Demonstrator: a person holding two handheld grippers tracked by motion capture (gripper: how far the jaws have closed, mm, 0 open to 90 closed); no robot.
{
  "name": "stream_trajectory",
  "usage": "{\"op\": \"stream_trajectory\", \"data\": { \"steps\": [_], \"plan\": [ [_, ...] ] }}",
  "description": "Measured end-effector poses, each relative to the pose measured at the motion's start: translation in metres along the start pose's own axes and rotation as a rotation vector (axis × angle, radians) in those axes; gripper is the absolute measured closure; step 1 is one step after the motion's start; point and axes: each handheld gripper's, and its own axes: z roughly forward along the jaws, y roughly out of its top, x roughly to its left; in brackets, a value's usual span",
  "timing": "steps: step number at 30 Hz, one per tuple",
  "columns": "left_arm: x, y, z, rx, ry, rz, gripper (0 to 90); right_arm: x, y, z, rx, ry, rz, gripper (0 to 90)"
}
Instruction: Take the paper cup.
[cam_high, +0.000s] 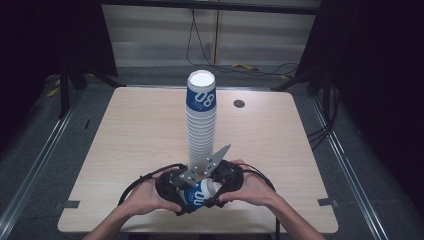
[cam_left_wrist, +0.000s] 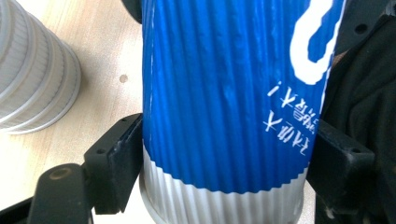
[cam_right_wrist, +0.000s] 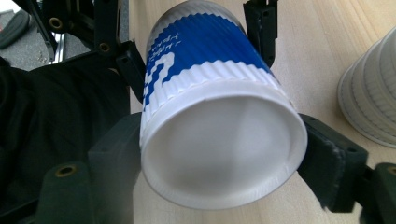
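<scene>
Lying sideways, cup (cam_right_wrist: 219, 126) gripped between fingers of left gripper (cam_left_wrist: 224, 172) and right gripper (cam_right_wrist: 219, 154).

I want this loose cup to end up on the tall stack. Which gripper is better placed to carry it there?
Probably the left gripper: its jaws clamp the cup across the ribbed body. The right gripper only brackets the rim end. The stack stands just beyond both.
</scene>
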Motion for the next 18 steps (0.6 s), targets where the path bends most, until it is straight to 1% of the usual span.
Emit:
{"op": "stream_trajectory", "data": {
  "steps": [1,2,3,5,6,7,8,9,10,11,12,13,15,16,18],
  "plan": [
    [0.0002,0.0003,0.0002,-0.002,0.000,0.004,20.5,0.0003,0.0003,0.0003,-0.002,-0.001,0.000,22.4],
    [-0.0007,0.0004,0.0008,-0.009,0.000,-0.003,20.5,0.0003,0.0006,0.0005,-0.002,0.007,-0.002,22.9],
    [-0.0006,0.0007,0.0010,-0.003,-0.006,0.002,20.5,0.0007,0.0010,0.0007,0.002,0.008,0.000,23.1],
    [-0.0013,0.0009,0.0016,0.000,0.002,0.000,20.5,0.0004,0.0017,0.0020,-0.002,0.010,-0.012,23.5],
    [-0.0016,0.0007,0.0017,-0.001,0.004,-0.005,20.5,0.0007,0.0019,0.0026,-0.001,0.007,-0.007,23.3],
    [-0.0007,0.0003,0.0010,0.005,0.006,0.002,20.5,0.0001,0.0019,0.0029,0.001,0.009,-0.011,25.8],
    [0.0000,-0.0002,0.0006,0.007,-0.002,0.006,20.5,0.0008,0.0021,0.0031,0.002,0.018,-0.010,27.8],
    [-0.0001,-0.0006,0.0004,0.000,-0.004,0.004,20.5,0.0010,0.0022,0.0032,0.002,0.015,-0.013,27.9],
    [-0.0013,-0.0013,-0.0002,0.003,0.005,-0.006,20.5,0.0012,0.0022,0.0031,0.001,0.017,-0.011,28.2],
    [-0.0010,-0.0014,0.0001,-0.009,0.014,0.006,20.5,0.0014,0.0023,0.0025,0.001,0.015,-0.019,28.4],
    [-0.0003,-0.0014,-0.0009,-0.003,0.013,0.022,20.5,0.0018,0.0024,0.0023,-0.001,0.008,-0.018,28.6],
    [-0.0012,-0.0022,-0.0003,-0.014,0.020,0.019,20.5,0.0024,0.0022,0.0020,0.002,0.003,-0.014,28.8],
    [-0.0015,-0.0025,-0.0007,-0.014,0.026,0.037,20.4,0.0028,0.0018,0.0015,0.003,-0.006,-0.024,29.3],
    [-0.0028,-0.0028,-0.0011,-0.015,0.033,0.041,20.4,0.0032,0.0015,0.0015,0.005,-0.001,-0.023,29.6],
    [-0.0033,-0.0035,-0.0023,-0.018,0.038,0.059,20.1,0.0038,0.0009,0.0013,0.006,-0.007,-0.032,29.9]
  ]
}}
